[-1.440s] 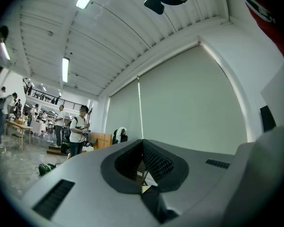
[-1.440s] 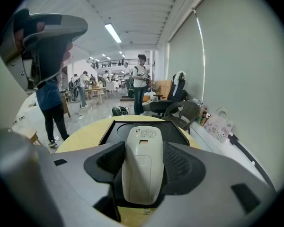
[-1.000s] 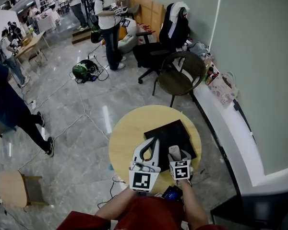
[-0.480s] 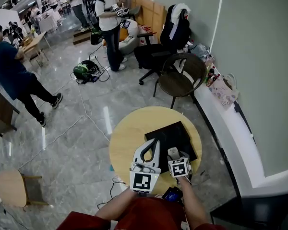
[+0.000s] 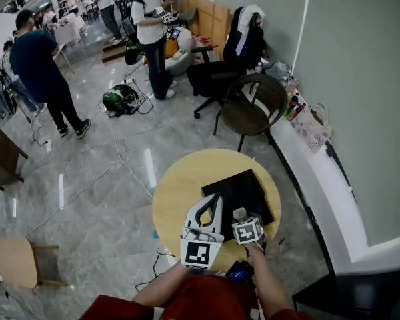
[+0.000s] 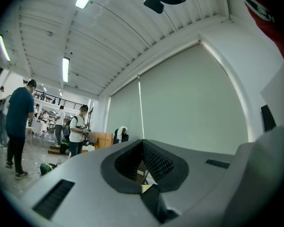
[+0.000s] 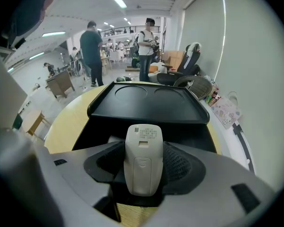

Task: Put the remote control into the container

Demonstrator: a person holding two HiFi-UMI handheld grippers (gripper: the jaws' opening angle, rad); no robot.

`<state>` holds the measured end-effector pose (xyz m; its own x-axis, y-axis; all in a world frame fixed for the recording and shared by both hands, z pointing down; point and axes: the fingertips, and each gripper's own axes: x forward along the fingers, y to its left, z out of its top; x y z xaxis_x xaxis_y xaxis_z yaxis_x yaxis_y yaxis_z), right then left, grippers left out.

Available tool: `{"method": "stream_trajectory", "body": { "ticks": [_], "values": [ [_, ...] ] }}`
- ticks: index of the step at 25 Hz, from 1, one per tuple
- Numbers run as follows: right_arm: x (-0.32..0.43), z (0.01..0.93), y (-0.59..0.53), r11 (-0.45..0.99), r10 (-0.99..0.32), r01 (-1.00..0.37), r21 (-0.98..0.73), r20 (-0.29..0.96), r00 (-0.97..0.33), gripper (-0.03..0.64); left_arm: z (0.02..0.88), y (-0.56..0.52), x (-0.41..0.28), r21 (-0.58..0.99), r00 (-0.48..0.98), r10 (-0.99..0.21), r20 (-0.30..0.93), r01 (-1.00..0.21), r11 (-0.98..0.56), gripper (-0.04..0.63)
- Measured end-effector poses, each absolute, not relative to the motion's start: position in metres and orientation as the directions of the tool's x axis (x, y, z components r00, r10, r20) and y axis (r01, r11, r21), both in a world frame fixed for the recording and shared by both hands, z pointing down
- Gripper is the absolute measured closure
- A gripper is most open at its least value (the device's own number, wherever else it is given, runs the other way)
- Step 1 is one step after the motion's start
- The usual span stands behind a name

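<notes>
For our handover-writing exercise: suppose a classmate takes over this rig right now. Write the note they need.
Right gripper: shut on the remote control, back side up, held at the near edge of the black tray.
Left gripper: shut, holding nothing, pointing up away from the table.
Tray sits on the round yellow table.
Done: remote is in the grip.
Left: carry it over the rim, set it in the tray, release.

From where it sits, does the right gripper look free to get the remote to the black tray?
Probably yes. The right gripper is shut on the remote control, the black tray lies straight ahead on the same table, and nothing stands between them.
</notes>
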<state>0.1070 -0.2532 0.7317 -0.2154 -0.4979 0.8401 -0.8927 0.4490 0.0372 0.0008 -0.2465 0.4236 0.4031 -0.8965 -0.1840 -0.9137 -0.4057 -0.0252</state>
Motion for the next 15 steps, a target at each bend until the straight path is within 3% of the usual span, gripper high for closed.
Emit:
{"method": "stream_trajectory", "body": {
  "ticks": [12, 15],
  "values": [
    [0.0997, 0.7412, -0.2560, 0.490, -0.400, -0.871, 0.034, 0.897, -0.190, 0.347, 0.4230, -0.2487, -0.0023, -0.015, 0.397, -0.897, -0.197, -0.916, -0.402, 0.580],
    [0.0989, 0.7426, -0.2563, 0.493, -0.387, -0.869, 0.031, 0.903, -0.187, 0.347, 0.4273, -0.2472, -0.0032, -0.026, 0.404, -0.902, -0.154, -0.914, -0.405, 0.580]
  ]
}}
